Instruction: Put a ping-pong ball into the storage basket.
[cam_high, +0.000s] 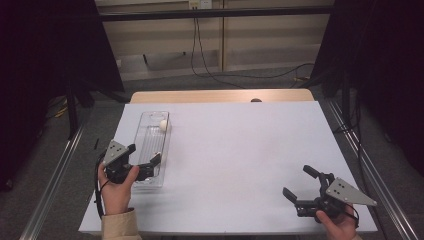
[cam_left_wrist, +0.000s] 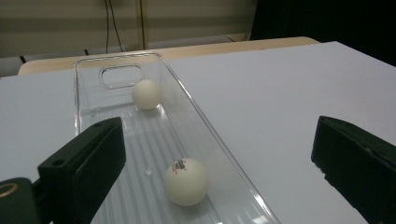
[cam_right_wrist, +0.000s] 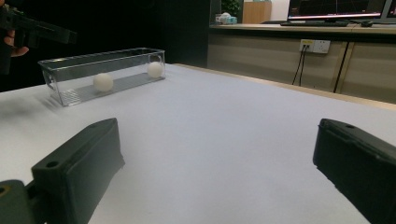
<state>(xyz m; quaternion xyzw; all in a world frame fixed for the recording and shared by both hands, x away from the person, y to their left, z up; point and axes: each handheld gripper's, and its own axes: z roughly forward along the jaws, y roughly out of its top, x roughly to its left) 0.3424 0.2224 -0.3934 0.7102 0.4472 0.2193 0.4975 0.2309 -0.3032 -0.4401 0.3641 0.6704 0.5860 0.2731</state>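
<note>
Two white balls are seen lying inside a clear plastic box (cam_high: 151, 145), which stands lengthwise at about nine o'clock on the white table (cam_high: 240, 160). One ball (cam_high: 163, 125) rests near the box's far end; the nearer ball (cam_left_wrist: 186, 181) lies close to the near end, just ahead of the left gripper (cam_high: 150, 167). That gripper is held over the near end of the box with its jaws apart and nothing between them. The right gripper (cam_high: 305, 187) is held low at about five o'clock, well apart from the box, jaws likewise spread and empty. No other ball is to be seen on the table, so the placing of balls in the box is judged to be done or nearly so. What is left is probably only the drawing back of the left gripper.
</note>
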